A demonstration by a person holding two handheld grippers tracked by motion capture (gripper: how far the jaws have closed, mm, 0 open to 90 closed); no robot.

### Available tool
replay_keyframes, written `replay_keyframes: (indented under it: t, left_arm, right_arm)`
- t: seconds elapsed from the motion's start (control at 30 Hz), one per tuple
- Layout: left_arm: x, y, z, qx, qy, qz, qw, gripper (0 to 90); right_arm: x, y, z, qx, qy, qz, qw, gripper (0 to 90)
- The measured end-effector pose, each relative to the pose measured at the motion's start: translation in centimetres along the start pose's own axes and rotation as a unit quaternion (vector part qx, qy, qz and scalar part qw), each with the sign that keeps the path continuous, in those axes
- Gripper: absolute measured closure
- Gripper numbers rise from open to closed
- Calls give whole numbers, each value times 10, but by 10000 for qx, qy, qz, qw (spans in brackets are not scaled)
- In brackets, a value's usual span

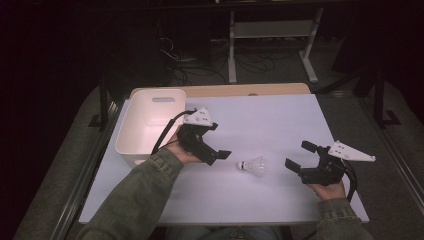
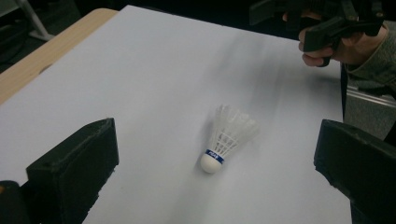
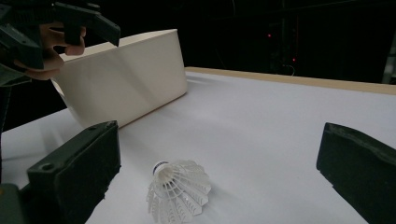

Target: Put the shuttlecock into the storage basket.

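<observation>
Table [image 1: 280, 115] wide open around lone shuttlecock [image 1: 251, 165].

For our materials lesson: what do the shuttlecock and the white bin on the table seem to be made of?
Shuttlecock: translucent white ribbed skirt, probably moulded plastic rather than feathers; rounded matt white base with a blue band, perhaps cork or foam.
White bin: smooth, slightly glossy walls with rounded corners and a cut-out handle, likely moulded plastic.

Shuttlecock [image 3: 178, 196] skirt cut off below
</observation>
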State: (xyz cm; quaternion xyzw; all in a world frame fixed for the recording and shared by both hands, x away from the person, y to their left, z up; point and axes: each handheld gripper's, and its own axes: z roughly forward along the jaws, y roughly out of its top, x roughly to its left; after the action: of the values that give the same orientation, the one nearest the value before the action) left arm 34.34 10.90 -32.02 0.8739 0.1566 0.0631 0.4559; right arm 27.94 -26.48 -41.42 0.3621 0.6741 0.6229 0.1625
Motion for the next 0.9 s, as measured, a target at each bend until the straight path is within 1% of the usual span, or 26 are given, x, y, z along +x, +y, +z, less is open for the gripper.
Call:
replay_keyframes:
  t: [0.07, 0.13, 0.23, 0.4, 0.47, 0.57, 0.6, 0.67, 0.73, 0.8, 0.9]
  left_arm:
    - [-1, 0, 7, 24, -37, -33, 10000, 0]
    - [0, 1, 11, 78, -32, -4, 10000, 0]
    - [1, 0, 18, 105, -53, -64, 9999, 0]
    - [-1, 0, 30, 282, -96, 4, 9996, 0]
    - [-4, 0, 37, 321, -183, -42, 9993, 0]
    - [-5, -1, 45, 399, -236, 37, 9989, 0]
    - [-5, -1, 49, 401, -241, 32, 9989, 0]
    - [-5, -2, 54, 486, -260, 59, 9985, 0]
    - [-5, -3, 60, 503, -277, 75, 9983, 0]
    - [-6, -6, 66, 447, -346, -12, 9984, 0]
    - [-7, -9, 74, 494, -383, 7, 9980, 0]
  right_arm:
    - [0, 0, -1, -11, 0, -4, 10000, 0]
    - [0, 0, -1, -33, 18, -17, 10000, 0]
    - [0, 1, -2, -51, 38, -1, 10000, 0]
    - [0, 1, -4, -77, 68, -13, 9999, 0]
    - [0, 1, -4, -84, 78, -10, 9999, 0]
    - [0, 1, -4, -88, 127, -22, 9999, 0]
    - [0, 1, -4, -90, 141, -16, 9999, 0]
    - [0, 1, -4, -93, 153, -19, 9998, 0]
    - [0, 1, -4, -105, 154, -20, 9998, 0]
    - [0, 1, -5, -105, 166, -4, 9998, 0]
    - [0, 1, -5, -117, 186, 4, 9998, 0]
